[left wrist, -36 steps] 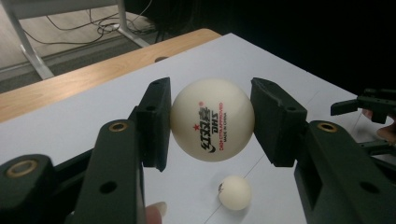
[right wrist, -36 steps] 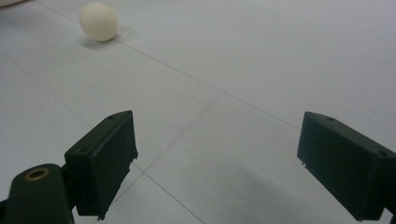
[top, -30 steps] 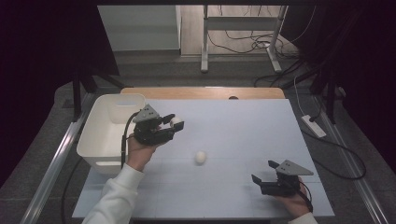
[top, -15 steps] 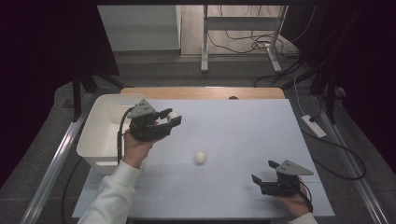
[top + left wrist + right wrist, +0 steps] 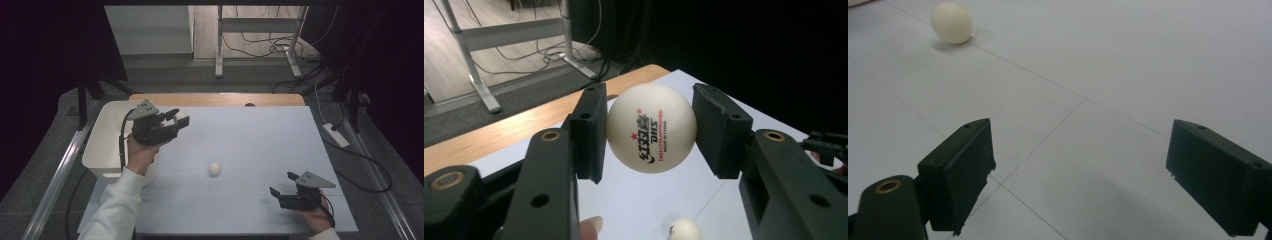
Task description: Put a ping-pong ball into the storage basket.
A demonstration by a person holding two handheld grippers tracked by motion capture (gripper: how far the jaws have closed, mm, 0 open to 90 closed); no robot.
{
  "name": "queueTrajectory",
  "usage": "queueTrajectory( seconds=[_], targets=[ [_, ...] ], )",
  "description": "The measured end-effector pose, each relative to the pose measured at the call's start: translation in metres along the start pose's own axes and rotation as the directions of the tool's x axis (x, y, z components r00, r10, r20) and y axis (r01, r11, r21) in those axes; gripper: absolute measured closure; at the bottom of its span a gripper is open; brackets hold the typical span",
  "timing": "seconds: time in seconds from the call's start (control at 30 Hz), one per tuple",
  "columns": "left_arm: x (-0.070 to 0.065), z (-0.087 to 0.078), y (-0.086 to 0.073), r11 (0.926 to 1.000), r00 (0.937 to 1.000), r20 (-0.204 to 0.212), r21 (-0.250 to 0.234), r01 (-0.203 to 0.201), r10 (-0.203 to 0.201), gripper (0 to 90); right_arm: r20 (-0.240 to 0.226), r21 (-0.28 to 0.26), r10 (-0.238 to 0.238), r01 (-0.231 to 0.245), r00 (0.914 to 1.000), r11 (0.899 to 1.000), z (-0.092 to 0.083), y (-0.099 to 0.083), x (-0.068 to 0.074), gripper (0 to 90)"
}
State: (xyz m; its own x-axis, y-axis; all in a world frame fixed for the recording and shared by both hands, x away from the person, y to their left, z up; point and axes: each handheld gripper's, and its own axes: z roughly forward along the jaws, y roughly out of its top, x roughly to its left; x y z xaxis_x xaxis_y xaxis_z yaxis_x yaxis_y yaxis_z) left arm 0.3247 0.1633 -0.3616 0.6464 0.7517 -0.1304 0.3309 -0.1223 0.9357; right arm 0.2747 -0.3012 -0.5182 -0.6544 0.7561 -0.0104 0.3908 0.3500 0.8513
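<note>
Gripping a white table-tennis ball [image 5: 651, 127], the left gripper [image 5: 176, 119] has both pads pressed on the ball's opposite sides, one pad per side, ball centred between the jaws. In the high view this gripper is raised off the table [image 5: 260, 135], just beside the white bin [image 5: 102, 145], jaws pointing toward the table's right side and slightly away from the person.

A ball has no long axis. Its printed mark faces back toward the gripper's camera: red star, red logo, small black lettering, the text line running tilted, from lower left to upper right in the left gripper view.

A second ball [image 5: 215, 169] lies on the table, below and ahead of the left gripper's jaws, apart from them; it appears at the bottom edge of the left gripper view [image 5: 684, 231].

The right gripper [image 5: 281, 188] sits low at the table's near right part, jaws spread wide with nothing between them. The loose ball [image 5: 951, 22] lies well ahead of it and to the left of its jaw line, untouched.
</note>
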Motion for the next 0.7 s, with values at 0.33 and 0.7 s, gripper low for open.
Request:
queueTrajectory(
  seconds=[0.33,0.7],
  targets=[
    [0.009,-0.008,0.005,0.9997,0.9994,-0.031,-0.019,0.014,-0.014,50.6,0.004,-0.003,0.001,-0.001,1.0,1.0,-0.001,0.0,0.0,11.9],
    [0.019,-0.017,0.005,0.9989,0.9974,-0.061,-0.03,0.037,-0.039,50.5,0.007,-0.007,0.006,-0.006,1.0,1.0,-0.001,0.0,0.0,11.9]
  ],
)
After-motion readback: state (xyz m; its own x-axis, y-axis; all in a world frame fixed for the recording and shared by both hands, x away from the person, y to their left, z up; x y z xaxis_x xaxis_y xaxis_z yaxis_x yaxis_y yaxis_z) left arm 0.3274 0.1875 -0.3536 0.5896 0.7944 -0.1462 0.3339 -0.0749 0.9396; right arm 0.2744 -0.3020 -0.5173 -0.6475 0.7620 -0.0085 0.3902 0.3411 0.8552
